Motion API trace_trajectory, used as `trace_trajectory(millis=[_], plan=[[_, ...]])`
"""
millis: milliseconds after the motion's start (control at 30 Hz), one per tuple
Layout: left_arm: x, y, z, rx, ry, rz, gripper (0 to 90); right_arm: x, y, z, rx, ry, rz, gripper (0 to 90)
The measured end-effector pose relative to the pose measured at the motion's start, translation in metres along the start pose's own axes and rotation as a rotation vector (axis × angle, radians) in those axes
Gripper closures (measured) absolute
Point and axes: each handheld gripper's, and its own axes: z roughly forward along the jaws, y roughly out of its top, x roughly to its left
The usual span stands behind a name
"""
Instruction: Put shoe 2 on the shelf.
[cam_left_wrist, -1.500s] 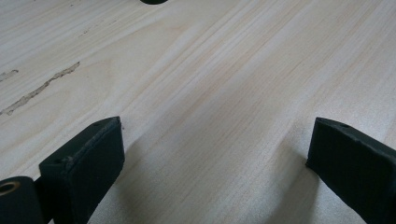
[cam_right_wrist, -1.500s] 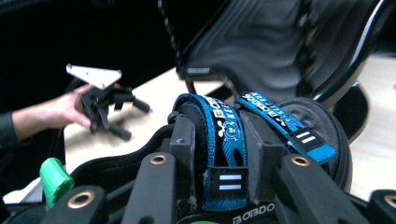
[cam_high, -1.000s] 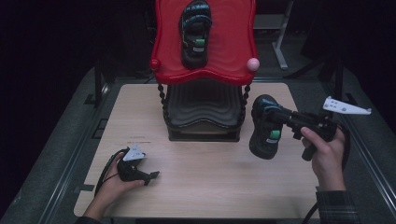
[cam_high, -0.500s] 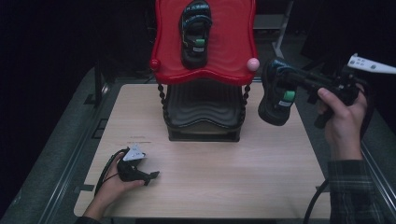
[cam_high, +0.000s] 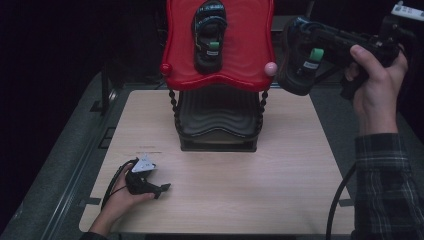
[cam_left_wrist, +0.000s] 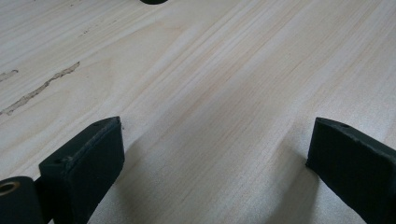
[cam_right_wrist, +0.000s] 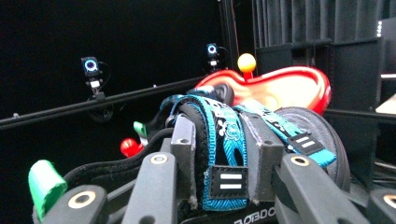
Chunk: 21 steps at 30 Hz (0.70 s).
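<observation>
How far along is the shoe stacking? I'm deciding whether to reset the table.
Done: one sandal lies on the red top tray. In hand: the right gripper holds a second sandal in the air beside that tray. Left: setting it down. The left gripper rests open on the table.

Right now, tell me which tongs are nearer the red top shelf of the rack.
Right. The right tongs, shut on a black sandal, are raised just beside the red top shelf. The left tongs rest low on the table, well in front of the rack.
</observation>
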Motion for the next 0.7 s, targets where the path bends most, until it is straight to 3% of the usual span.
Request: trace_trajectory(millis=[300, 333, 700], plan=[[0.0, 0.0, 0.0, 0.002, -0.004, 0.006, 3.0, 0.0, 0.023, 0.034, -0.021, 0.042, 0.0, 67.9], [0.0, 0.0, 0.0, 0.001, -0.005, 0.005, 3.0, 0.0, 0.026, 0.047, -0.013, 0.054, -0.005, 67.8], [-0.001, 0.0, 0.0, 0.001, -0.008, 0.008, 3.0, -0.007, 0.027, 0.109, 0.062, 0.052, -0.028, 67.8]])
